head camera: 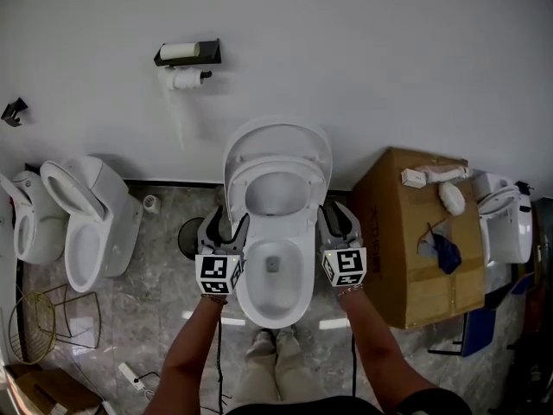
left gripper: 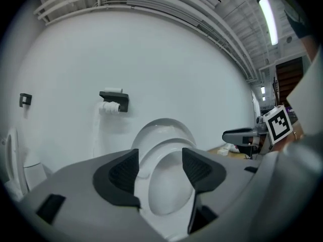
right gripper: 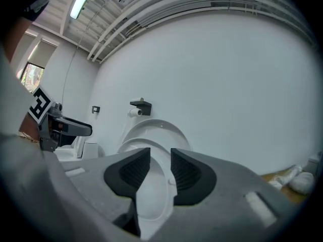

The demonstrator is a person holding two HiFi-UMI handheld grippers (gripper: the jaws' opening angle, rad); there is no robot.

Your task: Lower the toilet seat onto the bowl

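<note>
A white toilet stands against the wall, its bowl (head camera: 275, 271) open below me. The seat (head camera: 276, 188) and the lid (head camera: 278, 137) behind it both stand raised, leaning on the wall. My left gripper (head camera: 226, 225) hovers beside the bowl's left rim, and my right gripper (head camera: 339, 219) beside its right rim. Both point toward the wall. In the left gripper view the left gripper (left gripper: 160, 158) is open with nothing between its pads; the seat (left gripper: 151, 150) shows beyond. In the right gripper view the right gripper (right gripper: 160, 155) is open with a narrower gap, empty, with the lid (right gripper: 156, 130) ahead.
A second toilet (head camera: 91, 223) stands at the left. A cardboard box (head camera: 423, 240) with small items on top sits close to the right of the bowl. A paper roll holder (head camera: 186, 54) hangs on the wall. A wire basket (head camera: 52, 318) stands on the floor at lower left.
</note>
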